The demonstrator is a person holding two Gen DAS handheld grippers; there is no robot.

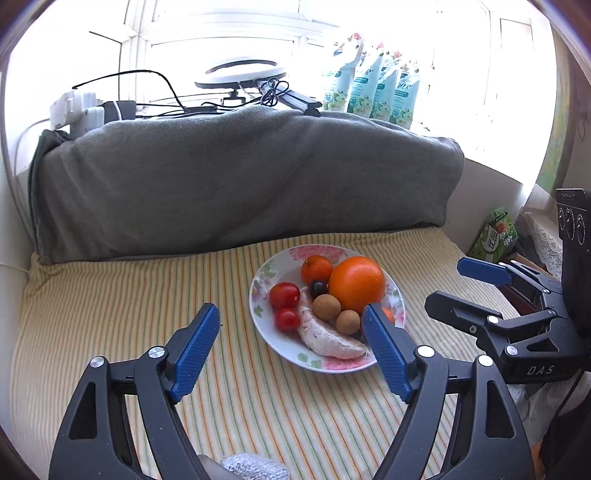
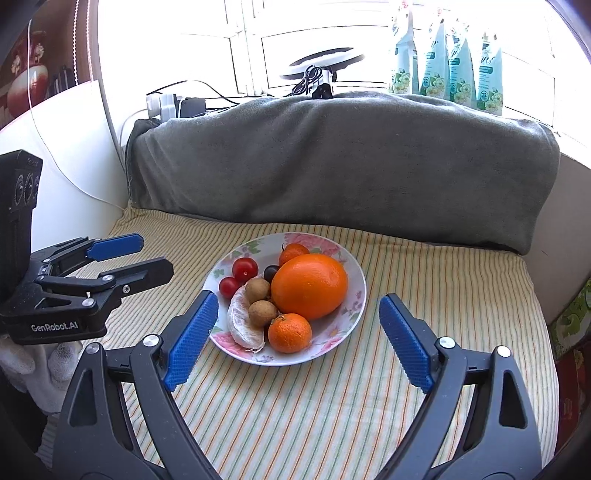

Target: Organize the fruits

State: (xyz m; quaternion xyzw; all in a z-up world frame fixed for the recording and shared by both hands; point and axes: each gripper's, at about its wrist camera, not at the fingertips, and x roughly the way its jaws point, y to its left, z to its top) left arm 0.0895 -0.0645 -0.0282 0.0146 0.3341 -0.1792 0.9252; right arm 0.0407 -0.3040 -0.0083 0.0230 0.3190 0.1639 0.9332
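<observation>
A flowered plate point(image 2: 352, 291) sits on the striped cloth point(image 2: 424, 280), in front of the grey blanket point(image 2: 332, 158). On the plate, a big orange point(image 2: 310, 286) fills the middle; two tomatoes point(image 2: 245, 268) lie at its left edge, a peeled segment point(image 2: 242, 323) and a mandarin point(image 2: 290, 332) at its near edge (a second mandarin peeks out behind). The left gripper point(image 1: 291, 325) and right gripper point(image 2: 297, 315) hover near the plate, fingers spread wide, holding nothing.

bright window point(image 1: 229, 33) behind a grey cushion point(image 1: 243, 184), striped cloth point(image 1: 110, 314) below.
</observation>
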